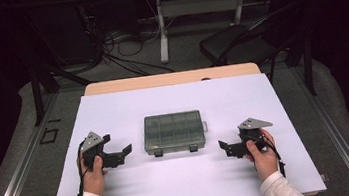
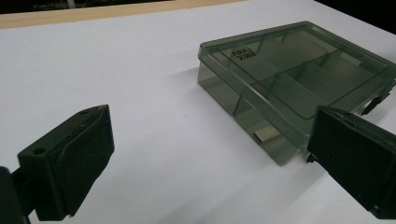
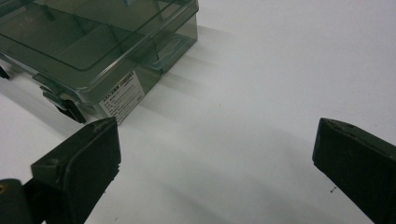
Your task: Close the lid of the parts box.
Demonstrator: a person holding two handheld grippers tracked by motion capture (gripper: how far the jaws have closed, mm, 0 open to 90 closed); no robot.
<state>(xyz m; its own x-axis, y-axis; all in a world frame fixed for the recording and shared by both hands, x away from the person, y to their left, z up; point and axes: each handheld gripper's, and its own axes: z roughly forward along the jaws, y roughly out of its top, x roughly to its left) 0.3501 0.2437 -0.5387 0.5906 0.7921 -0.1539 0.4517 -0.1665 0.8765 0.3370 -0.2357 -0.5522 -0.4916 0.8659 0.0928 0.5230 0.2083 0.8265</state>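
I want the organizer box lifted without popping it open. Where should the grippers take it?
Probably by the two short end walls of the closed box, the left gripper and right gripper each coming from its own side. It lies flat, and both latches face the person, so the ends stay free.

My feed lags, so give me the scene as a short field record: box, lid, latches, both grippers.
box: smoky clear organizer box, centre of white table
lid: closed
latches: two dark ones on the near side, down
left gripper: open, left of box, apart from it
right gripper: open, right of box, apart from it
held: nothing
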